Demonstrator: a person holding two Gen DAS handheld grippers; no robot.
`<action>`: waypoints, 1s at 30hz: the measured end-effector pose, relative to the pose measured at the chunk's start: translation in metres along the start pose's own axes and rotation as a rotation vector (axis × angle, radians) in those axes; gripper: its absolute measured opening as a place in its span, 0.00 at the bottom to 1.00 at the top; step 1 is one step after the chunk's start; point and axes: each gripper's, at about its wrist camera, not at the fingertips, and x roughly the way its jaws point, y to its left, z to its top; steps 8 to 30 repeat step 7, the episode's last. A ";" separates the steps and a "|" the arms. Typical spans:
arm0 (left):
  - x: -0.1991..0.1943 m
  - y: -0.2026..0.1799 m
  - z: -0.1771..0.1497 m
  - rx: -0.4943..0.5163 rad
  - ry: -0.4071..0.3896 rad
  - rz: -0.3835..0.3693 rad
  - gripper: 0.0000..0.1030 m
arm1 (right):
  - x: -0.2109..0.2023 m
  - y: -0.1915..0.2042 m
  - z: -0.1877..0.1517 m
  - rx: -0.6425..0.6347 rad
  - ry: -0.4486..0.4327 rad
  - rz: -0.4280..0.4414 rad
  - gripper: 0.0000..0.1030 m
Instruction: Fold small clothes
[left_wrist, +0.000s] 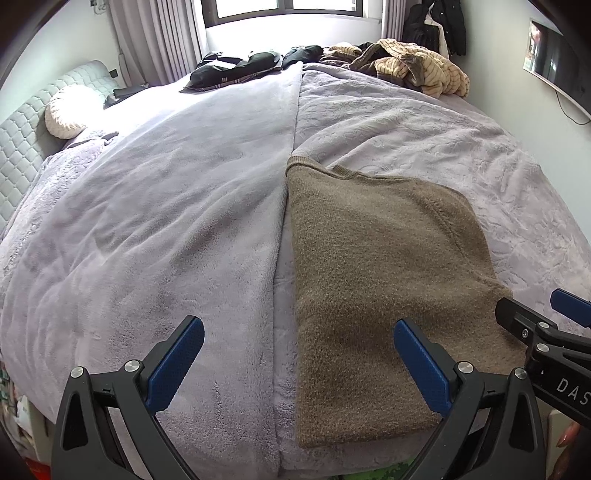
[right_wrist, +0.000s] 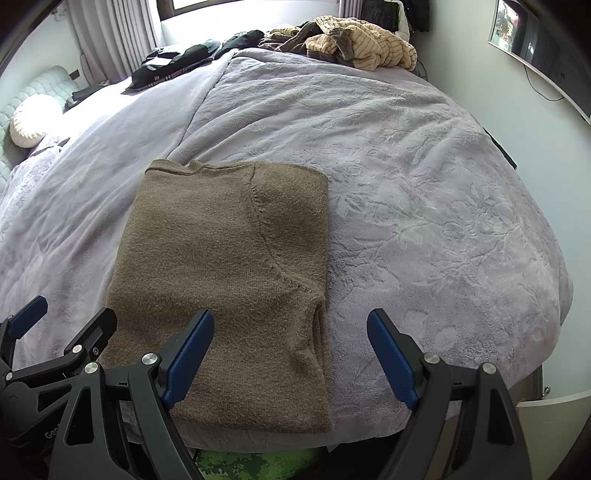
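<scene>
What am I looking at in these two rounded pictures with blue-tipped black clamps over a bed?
Each picture comes from a fisheye camera on a hand-held gripper that a person carries, one per hand; no robot arm is involved. The left hand-held gripper films one view, the right hand-held gripper the other. Both stand open, holding nothing. On the lilac plush blanket covering the bed lies a brown knitted sweater, folded into a rectangle. Along the far edge sit a cream striped garment pile and some black clothes.
</scene>
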 end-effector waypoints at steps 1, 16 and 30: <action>-0.001 0.000 0.000 0.004 -0.008 0.000 1.00 | 0.000 0.000 0.000 0.001 0.001 0.001 0.84; -0.002 0.000 0.001 0.004 -0.010 -0.011 1.00 | 0.000 -0.001 0.001 0.002 0.002 0.004 0.84; -0.002 0.000 0.001 0.004 -0.010 -0.011 1.00 | 0.000 -0.001 0.001 0.002 0.002 0.004 0.84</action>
